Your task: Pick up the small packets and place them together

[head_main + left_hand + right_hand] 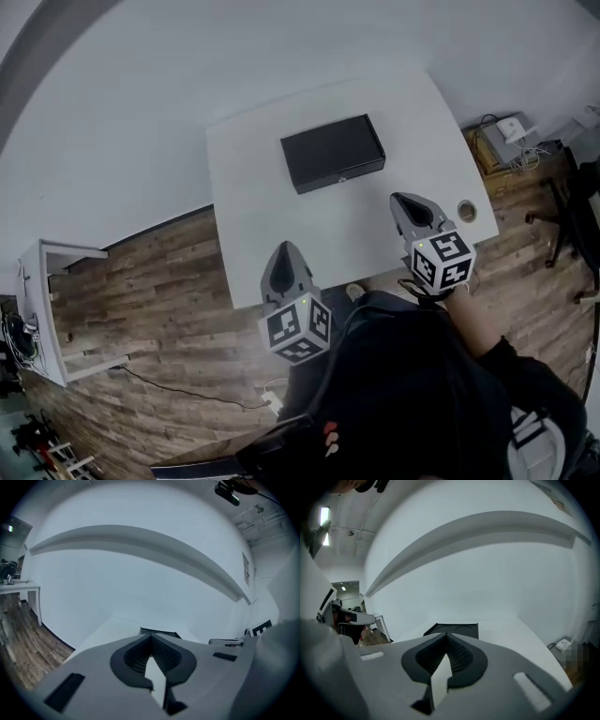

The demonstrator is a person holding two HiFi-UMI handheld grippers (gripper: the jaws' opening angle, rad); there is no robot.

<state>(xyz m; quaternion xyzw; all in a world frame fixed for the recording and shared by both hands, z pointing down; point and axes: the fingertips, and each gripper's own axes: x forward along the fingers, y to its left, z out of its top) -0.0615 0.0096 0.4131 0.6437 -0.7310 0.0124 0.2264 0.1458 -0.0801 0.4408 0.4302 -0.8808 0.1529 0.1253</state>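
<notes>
A flat black box [333, 153] lies closed near the middle of the white table [272, 216]. No small packets show in any view. My left gripper [284, 247] hangs over the table's near edge, shut and holding nothing, its tip toward the box. My right gripper [400, 198] is over the table's right part, also shut and holding nothing. In the left gripper view the left gripper [151, 637] has its jaws meeting just in front of the black box [161, 632]. In the right gripper view the right gripper [446, 634] points at the same box [457, 629].
A round grommet [466, 210] sits in the table near its right edge. A white shelf unit [56, 314] stands on the wooden floor at the left. A cardboard box with cables [502, 142] and a chair base [567, 220] stand to the right. A plain white wall lies beyond the table.
</notes>
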